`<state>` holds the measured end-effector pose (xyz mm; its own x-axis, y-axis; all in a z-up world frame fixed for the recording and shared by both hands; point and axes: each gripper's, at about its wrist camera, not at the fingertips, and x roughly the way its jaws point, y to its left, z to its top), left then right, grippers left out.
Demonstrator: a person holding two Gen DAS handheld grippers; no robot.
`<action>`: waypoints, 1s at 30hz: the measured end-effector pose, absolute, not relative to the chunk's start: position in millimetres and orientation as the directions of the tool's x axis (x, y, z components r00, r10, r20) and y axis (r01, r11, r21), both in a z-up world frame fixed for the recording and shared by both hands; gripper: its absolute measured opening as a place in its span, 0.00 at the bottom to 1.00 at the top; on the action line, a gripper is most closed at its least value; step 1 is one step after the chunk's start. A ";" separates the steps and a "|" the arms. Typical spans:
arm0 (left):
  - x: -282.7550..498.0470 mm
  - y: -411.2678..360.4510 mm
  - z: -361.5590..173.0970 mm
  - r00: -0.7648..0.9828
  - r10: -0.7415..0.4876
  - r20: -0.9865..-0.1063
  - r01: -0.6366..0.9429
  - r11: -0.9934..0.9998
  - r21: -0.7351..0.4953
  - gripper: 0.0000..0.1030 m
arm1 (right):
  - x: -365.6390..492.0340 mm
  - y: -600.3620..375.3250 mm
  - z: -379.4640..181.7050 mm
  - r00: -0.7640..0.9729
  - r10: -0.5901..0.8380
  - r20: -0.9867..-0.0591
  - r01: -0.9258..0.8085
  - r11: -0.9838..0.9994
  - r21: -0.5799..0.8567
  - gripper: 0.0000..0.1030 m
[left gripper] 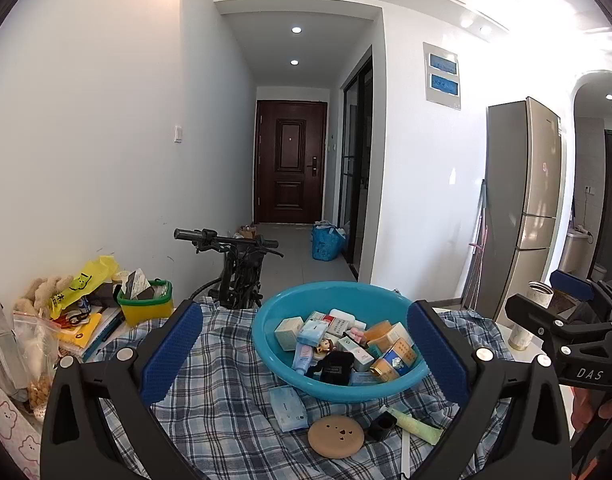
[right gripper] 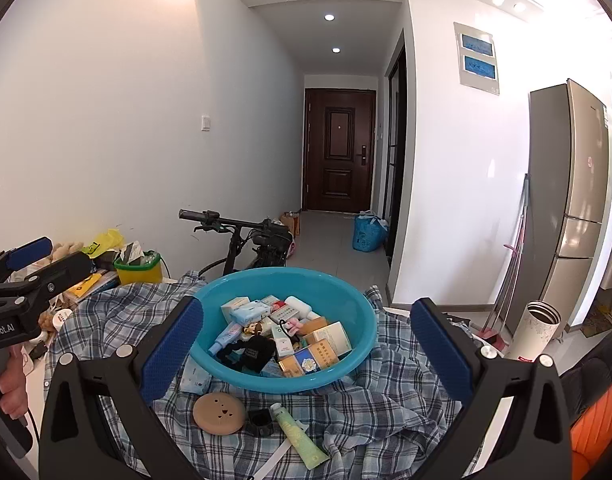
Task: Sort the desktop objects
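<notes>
A blue plastic basin [left gripper: 289,304] [right gripper: 346,300] sits on a plaid cloth and holds several small boxes, tubes and a black pouch [left gripper: 337,367] [right gripper: 259,353]. In front of it lie a tissue pack [left gripper: 288,407], a round tan disc [left gripper: 336,438] [right gripper: 219,413], a small black cap [left gripper: 382,427] [right gripper: 260,422] and a pale green tube [left gripper: 416,425] [right gripper: 301,436]. My left gripper [left gripper: 306,358] is open and empty, held above the cloth before the basin. My right gripper [right gripper: 308,354] is open and empty too, to the right of the left one.
The plaid cloth [left gripper: 209,412] [right gripper: 386,412] covers the table. At the left are a yellow-green bin [left gripper: 147,306] [right gripper: 139,268], books, bags and a plush toy. A white cup [left gripper: 530,316] [right gripper: 536,330] stands at the right. A scooter [left gripper: 233,264] is behind the table.
</notes>
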<state>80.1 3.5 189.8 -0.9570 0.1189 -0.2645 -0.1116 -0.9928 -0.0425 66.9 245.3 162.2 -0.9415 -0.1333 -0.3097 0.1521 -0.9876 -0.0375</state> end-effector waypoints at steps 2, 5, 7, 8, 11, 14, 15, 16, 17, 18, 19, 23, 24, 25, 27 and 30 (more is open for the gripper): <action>84.3 5.6 185.4 -0.959 0.119 -0.258 -0.114 -0.993 -0.032 1.00 | 73.2 246.0 159.8 -0.944 -0.136 -0.300 0.154 -0.987 -0.036 1.00; 89.7 7.3 176.5 -0.957 0.126 -0.260 -0.121 -0.992 -0.035 1.00 | 83.0 245.6 156.3 -0.951 -0.134 -0.279 0.153 -0.987 -0.048 1.00; 92.1 8.4 169.0 -0.954 0.136 -0.267 -0.131 -0.991 -0.037 1.00 | 89.9 244.8 152.9 -0.955 -0.131 -0.265 0.152 -0.987 -0.058 1.00; 93.4 9.0 164.2 -0.952 0.138 -0.273 -0.133 -0.990 -0.036 1.00 | 92.5 244.9 151.4 -0.956 -0.133 -0.260 0.153 -0.986 -0.060 1.00; 96.2 10.1 149.1 -0.948 0.140 -0.288 -0.134 -0.990 -0.039 1.00 | 98.0 248.3 143.1 -0.955 -0.140 -0.260 0.159 -0.986 -0.053 1.00; 96.2 11.8 132.8 -0.941 0.140 -0.308 -0.135 -0.990 -0.039 1.00 | 101.1 251.6 132.8 -0.955 -0.139 -0.261 0.154 -0.987 -0.040 1.00; 96.2 11.9 127.1 -0.939 0.143 -0.313 -0.137 -0.990 -0.041 1.00 | 101.2 253.0 129.2 -0.954 -0.139 -0.266 0.154 -0.987 -0.035 1.00; 96.4 11.6 122.3 -0.938 0.142 -0.315 -0.135 -0.990 -0.044 1.00 | 100.9 254.1 125.4 -0.953 -0.139 -0.270 0.152 -0.988 -0.028 1.00; 97.1 11.6 117.5 -0.937 0.143 -0.317 -0.135 -0.990 -0.046 1.00 | 101.4 255.3 120.2 -0.952 -0.137 -0.274 0.149 -0.989 -0.023 1.00; 97.6 11.7 112.6 -0.935 0.148 -0.321 -0.141 -0.989 -0.046 1.00 | 101.2 256.5 116.5 -0.951 -0.134 -0.279 0.146 -0.989 -0.023 1.00; 97.8 12.0 108.5 -0.933 0.151 -0.325 -0.146 -0.988 -0.042 1.00 | 100.7 257.2 112.4 -0.950 -0.130 -0.282 0.143 -0.989 -0.024 1.00; 98.7 12.9 93.2 -0.934 0.145 -0.327 -0.141 -0.989 -0.036 1.00 | 99.2 262.0 96.4 -0.949 -0.128 -0.289 0.138 -0.990 -0.013 1.00; 98.6 12.7 89.3 -0.933 0.147 -0.328 -0.142 -0.989 -0.039 1.00 | 98.8 262.4 92.2 -0.948 -0.129 -0.290 0.138 -0.990 -0.011 1.00; 98.4 12.9 85.6 -0.933 0.149 -0.329 -0.143 -0.989 -0.040 1.00 | 98.4 263.2 88.2 -0.948 -0.130 -0.290 0.140 -0.990 -0.012 1.00; 99.1 13.8 78.9 -0.934 0.147 -0.325 -0.143 -0.989 -0.035 1.00 | 97.8 263.3 79.7 -0.946 -0.136 -0.293 0.146 -0.989 -0.012 1.00; 101.8 14.2 69.6 -0.937 0.151 -0.316 -0.148 -0.988 -0.034 1.00 | 98.4 265.8 66.8 -0.945 -0.162 -0.284 0.168 -0.986 0.001 1.00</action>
